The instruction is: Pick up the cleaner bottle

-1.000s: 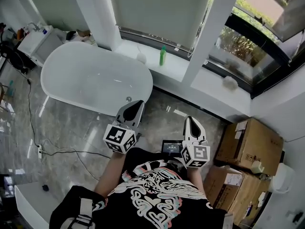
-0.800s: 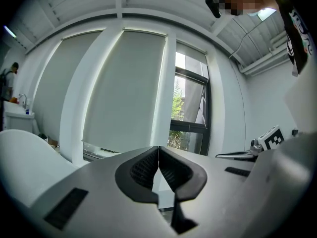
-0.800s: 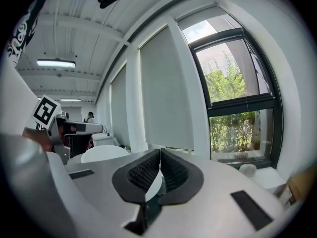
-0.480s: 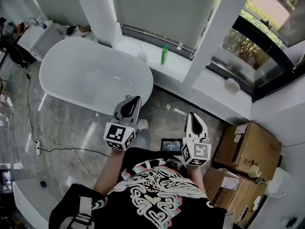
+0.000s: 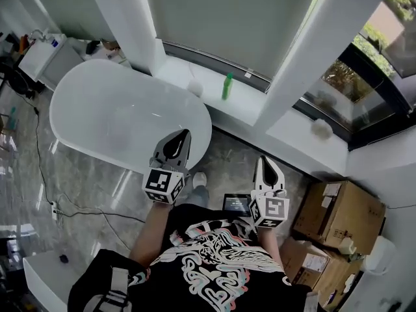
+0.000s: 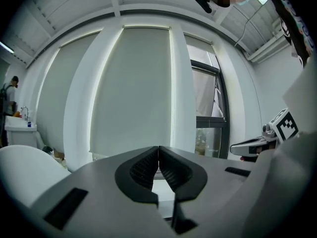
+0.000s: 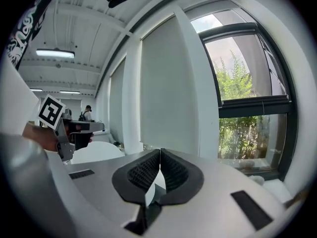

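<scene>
A green cleaner bottle stands upright on the white window ledge, well ahead of both grippers. My left gripper is shut and empty, held over the near rim of the white bathtub. My right gripper is shut and empty too, held over the grey floor to the right. In the left gripper view the jaws meet with nothing between them. The same holds in the right gripper view. The bottle does not show in either gripper view.
A white ball-like object sits on the ledge left of the bottle, another pale object farther right. Cardboard boxes stand at the right. A cable trails across the floor at the left. White pillars flank the blinded window.
Both grippers have moved forward towards the window ledge, still shut. The tub and ledge now lie closer below them.
</scene>
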`<state>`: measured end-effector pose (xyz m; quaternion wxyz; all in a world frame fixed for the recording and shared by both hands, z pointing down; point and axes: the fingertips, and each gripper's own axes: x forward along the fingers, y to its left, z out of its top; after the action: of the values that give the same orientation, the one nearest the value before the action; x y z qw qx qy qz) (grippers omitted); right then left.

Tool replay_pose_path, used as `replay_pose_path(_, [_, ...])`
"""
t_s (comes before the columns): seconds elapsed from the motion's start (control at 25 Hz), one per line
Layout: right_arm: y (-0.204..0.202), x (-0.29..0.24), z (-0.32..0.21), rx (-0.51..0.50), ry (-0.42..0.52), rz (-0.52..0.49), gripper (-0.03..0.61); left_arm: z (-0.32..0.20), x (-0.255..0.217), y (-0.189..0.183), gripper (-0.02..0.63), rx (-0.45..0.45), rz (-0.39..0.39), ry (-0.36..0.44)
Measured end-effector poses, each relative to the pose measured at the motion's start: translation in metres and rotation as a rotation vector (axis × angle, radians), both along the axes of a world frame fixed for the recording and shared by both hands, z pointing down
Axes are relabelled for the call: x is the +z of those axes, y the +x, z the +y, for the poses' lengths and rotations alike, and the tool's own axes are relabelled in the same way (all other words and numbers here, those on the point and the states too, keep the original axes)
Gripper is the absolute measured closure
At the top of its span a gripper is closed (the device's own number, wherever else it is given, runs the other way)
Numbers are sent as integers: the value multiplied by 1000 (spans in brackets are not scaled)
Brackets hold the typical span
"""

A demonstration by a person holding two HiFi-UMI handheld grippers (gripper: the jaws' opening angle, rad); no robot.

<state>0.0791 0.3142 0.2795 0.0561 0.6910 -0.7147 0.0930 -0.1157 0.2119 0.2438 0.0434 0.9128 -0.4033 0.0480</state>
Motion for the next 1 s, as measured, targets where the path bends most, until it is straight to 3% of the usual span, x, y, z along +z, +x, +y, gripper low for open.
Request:
replay_pose_path(0.4, [9,9,-103,42,-43,-6,552,-116,7,15,595,41,-9,-22])
replay_pose_path(0.68, [-4,20,-179,30,-73,12,552,-187,18,3,596,33,-18,-46])
replay_pose_path(1.0, [-8,30,-216,65,-104,24,552,-238,28,1,596,70,-41,-57])
